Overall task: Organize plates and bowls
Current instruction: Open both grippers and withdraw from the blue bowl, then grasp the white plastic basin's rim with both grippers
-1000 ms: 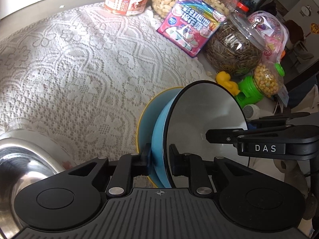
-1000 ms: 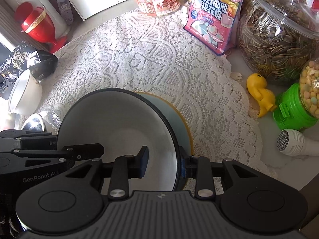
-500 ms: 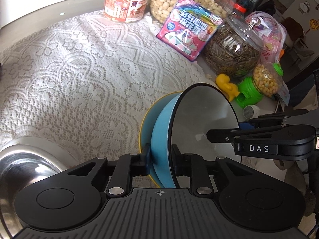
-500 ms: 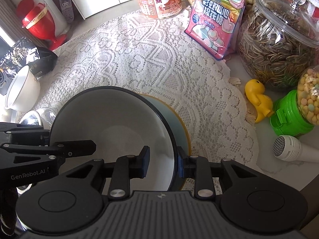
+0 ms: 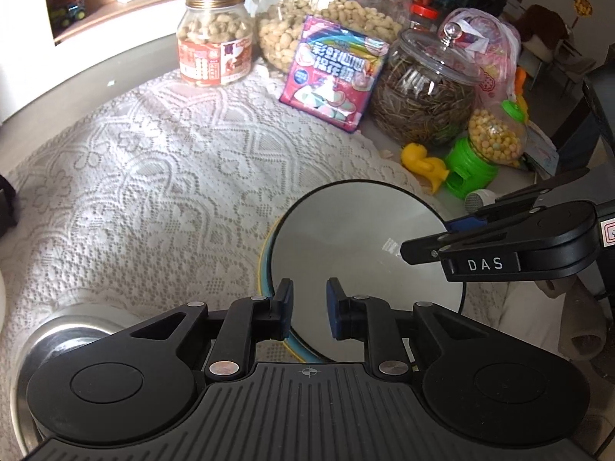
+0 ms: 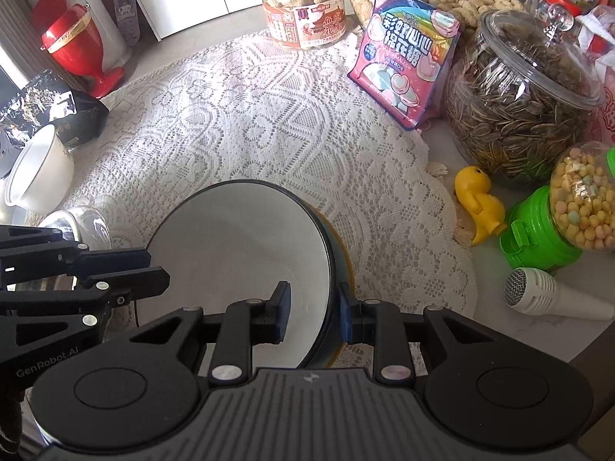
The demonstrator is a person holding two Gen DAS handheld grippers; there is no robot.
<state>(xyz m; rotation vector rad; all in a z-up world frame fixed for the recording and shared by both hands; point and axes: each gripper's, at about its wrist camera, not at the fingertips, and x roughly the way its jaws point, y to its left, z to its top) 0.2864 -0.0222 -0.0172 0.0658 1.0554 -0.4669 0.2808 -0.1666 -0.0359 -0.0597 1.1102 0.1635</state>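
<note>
Left gripper has let go of the bowl, jaws parted, angled down above its rim. Right gripper clamps the opposite rim; bowl sits on lace cloth.

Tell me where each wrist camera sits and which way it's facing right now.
Left wrist: on the left gripper, angled down at the bowl and lace cloth; its jaws, just closing, clamp nothing; the right gripper enters at right.
Right wrist: on the right gripper, angled down, jaws clamping the bowl's rim; left gripper enters at left.
Shared: bowl, lace cloth, yellow duck.
</note>
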